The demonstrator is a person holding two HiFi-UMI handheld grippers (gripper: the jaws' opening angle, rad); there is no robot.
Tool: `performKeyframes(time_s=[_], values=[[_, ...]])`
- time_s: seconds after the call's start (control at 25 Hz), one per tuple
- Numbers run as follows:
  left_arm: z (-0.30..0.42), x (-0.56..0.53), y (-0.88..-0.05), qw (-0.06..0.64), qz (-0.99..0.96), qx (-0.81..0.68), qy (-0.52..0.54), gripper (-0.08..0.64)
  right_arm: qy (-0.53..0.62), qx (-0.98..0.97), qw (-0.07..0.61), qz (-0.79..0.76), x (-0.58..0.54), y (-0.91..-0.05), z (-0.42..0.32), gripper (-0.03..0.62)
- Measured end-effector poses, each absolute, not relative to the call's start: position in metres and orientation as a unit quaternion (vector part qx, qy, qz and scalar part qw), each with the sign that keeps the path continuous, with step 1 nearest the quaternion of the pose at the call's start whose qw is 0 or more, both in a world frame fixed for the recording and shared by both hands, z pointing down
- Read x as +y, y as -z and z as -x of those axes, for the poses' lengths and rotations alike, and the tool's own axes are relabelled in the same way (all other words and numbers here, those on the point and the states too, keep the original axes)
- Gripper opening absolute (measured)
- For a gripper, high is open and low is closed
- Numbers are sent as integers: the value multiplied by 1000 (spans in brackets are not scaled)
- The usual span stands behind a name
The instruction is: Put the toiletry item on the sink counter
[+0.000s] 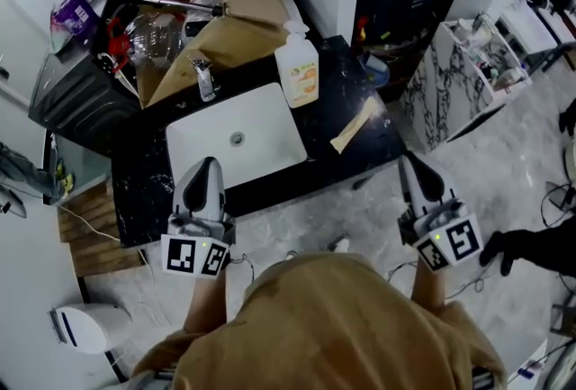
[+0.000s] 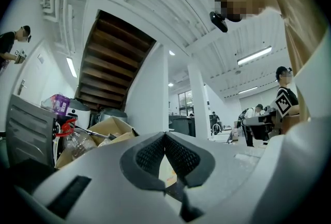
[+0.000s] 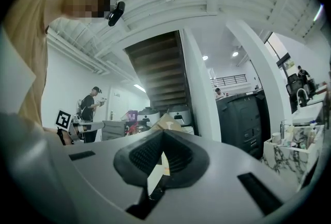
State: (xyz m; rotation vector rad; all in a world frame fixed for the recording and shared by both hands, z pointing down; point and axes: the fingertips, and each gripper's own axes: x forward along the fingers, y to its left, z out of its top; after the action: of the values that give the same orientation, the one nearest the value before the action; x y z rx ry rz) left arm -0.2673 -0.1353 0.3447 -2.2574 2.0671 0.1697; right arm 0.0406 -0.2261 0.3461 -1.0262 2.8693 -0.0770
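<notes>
Noting tool state first: left gripper (image 1: 206,167) is clenched, pads pressed flat together in its own view with nothing between them; right gripper (image 1: 412,167) likewise clenched and empty. Both hang at the near edge of the sink counter (image 1: 144,190), jaws pointing away from the person, left one over the front rim of the white basin (image 1: 261,140), right one off the counter's right front corner, over the floor. Toiletry item = pump bottle (image 1: 299,68), pale with an orange label. It stands upright on the counter just behind the basin's back right corner, close against the open cardboard box (image 1: 220,14). Long axis vertical, pump head up. Key relation: the bottle lies forward of both tools and between them, ahead-right of the left gripper and ahead-left of the right. The left looks marginally nearer, but its straight path crosses the basin; the right would come in over bare counter, past a flat tan strip (image 1: 355,125) lying diagonally there (cannot identify it). Judgement: bottle already sits on the counter, so placement looks either done or not started. Any approach needs jaws opened first, then a side-on close across the bottle body.
</notes>
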Motion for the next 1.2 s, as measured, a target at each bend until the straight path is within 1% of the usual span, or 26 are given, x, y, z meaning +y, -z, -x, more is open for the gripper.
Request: performKeyframes(time_s=[0.28,0.48,1.2], values=[[260,-136,-343,35,751,656,-64,5,29,936,45,349,-214,-347,-42,3],[261,-133,-347,19,757,649,-75,5,36,933,44,356,-206,-352,-42,3],[248,-128,-347,20,769,635,-78,5,31,927,48,372,-190,-350,-55,3]])
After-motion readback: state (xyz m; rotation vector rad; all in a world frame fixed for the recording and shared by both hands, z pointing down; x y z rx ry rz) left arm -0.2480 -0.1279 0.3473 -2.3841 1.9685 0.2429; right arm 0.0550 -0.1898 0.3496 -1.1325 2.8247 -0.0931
